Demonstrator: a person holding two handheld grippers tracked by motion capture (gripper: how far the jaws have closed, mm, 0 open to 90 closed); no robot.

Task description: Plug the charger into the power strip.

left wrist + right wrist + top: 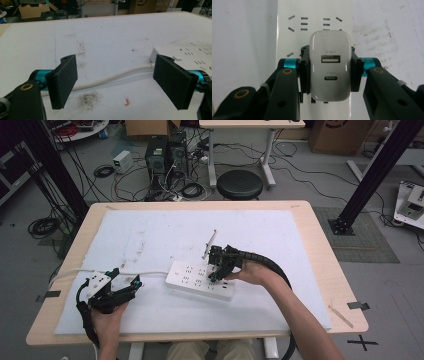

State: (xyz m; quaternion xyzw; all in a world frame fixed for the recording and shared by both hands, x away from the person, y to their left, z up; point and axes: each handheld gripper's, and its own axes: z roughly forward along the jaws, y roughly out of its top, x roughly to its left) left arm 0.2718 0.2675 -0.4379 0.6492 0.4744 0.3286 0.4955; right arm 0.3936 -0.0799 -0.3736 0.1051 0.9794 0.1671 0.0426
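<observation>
— Right gripper (329, 72)?
— Clamped on white charger (330, 65), directly over power strip (200, 280) mid-table.
— Left gripper (120, 82)?
— Gaping wide, empty (cord (112, 77) between jaws). Best kept square, pressed straight down; strip probably wants steadying.

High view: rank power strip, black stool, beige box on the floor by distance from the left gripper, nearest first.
From the left gripper, open at the table's near left:
1. Power strip, just to its right on the white mat.
2. Black stool, beyond the table's far edge, centre.
3. Beige box, on the floor at far left; close to the stool, but looks farther.
</observation>
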